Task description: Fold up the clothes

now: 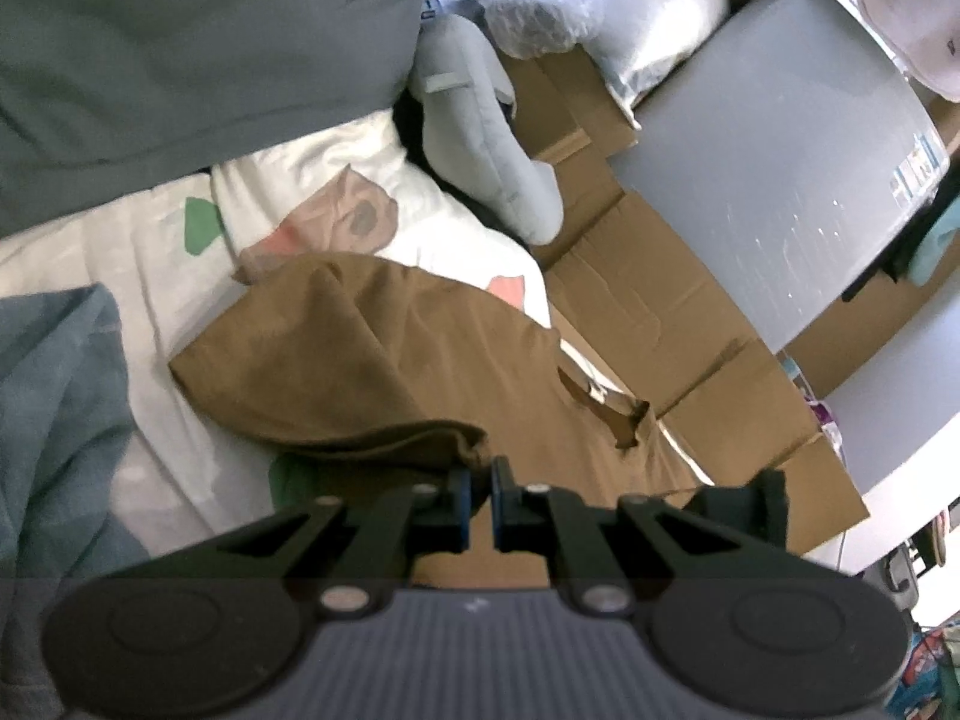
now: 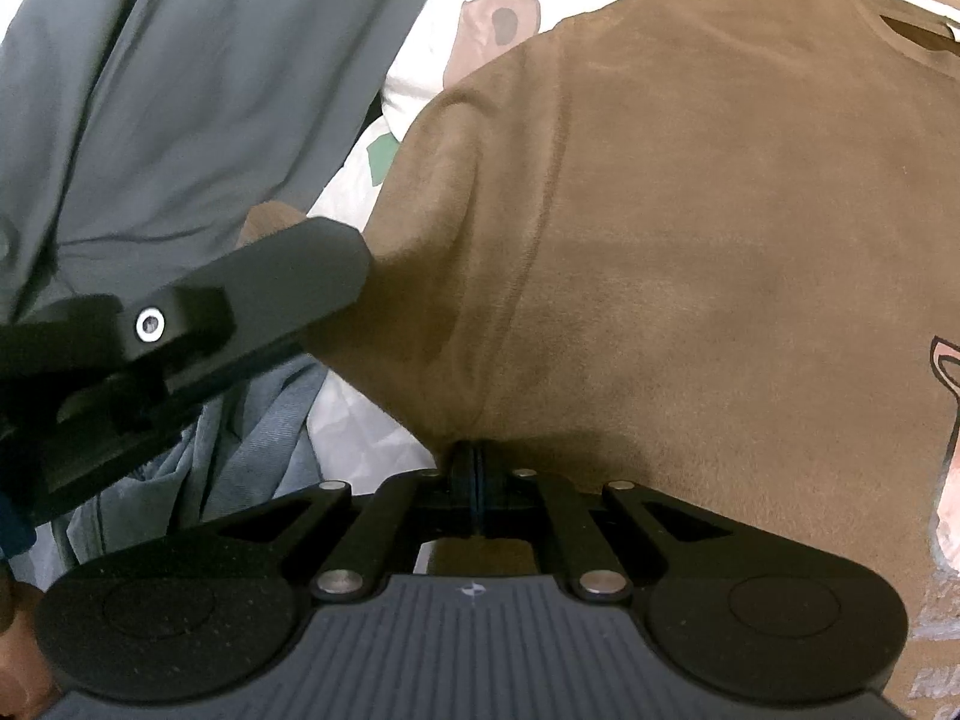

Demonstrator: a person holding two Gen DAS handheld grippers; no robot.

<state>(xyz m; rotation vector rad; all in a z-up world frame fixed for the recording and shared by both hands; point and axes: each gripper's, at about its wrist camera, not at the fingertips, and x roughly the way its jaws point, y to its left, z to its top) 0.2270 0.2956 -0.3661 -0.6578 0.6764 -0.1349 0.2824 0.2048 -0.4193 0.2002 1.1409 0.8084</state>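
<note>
Spreading across a white printed bed sheet (image 1: 150,276), the brown T-shirt (image 1: 384,360) is the garment being worked on, and it looks only partly folded. In the left wrist view one edge is doubled over into a thick rolled fold near the camera, while the neck opening lies to the right, over the bed's edge beside flattened cardboard (image 1: 660,276). In the right wrist view the shirt fills most of the picture, with one soft crease running down it and part of a print at the far right.

A grey garment (image 1: 180,48) lies in a heap beyond the shirt, and a blue garment (image 1: 54,396) is crumpled to the left; neither looks folded, so by my judgement most of the task remains.

The left gripper (image 1: 480,483) has its jaws nearly together, pinching the shirt's doubled edge. The right gripper (image 2: 470,468) has its jaws pressed together on a gather of the brown fabric at the near edge. Both grips suggest a fold in progress rather than a finished one: the shirt is not yet a neat rectangle, and its neck end looks unfolded.
</note>
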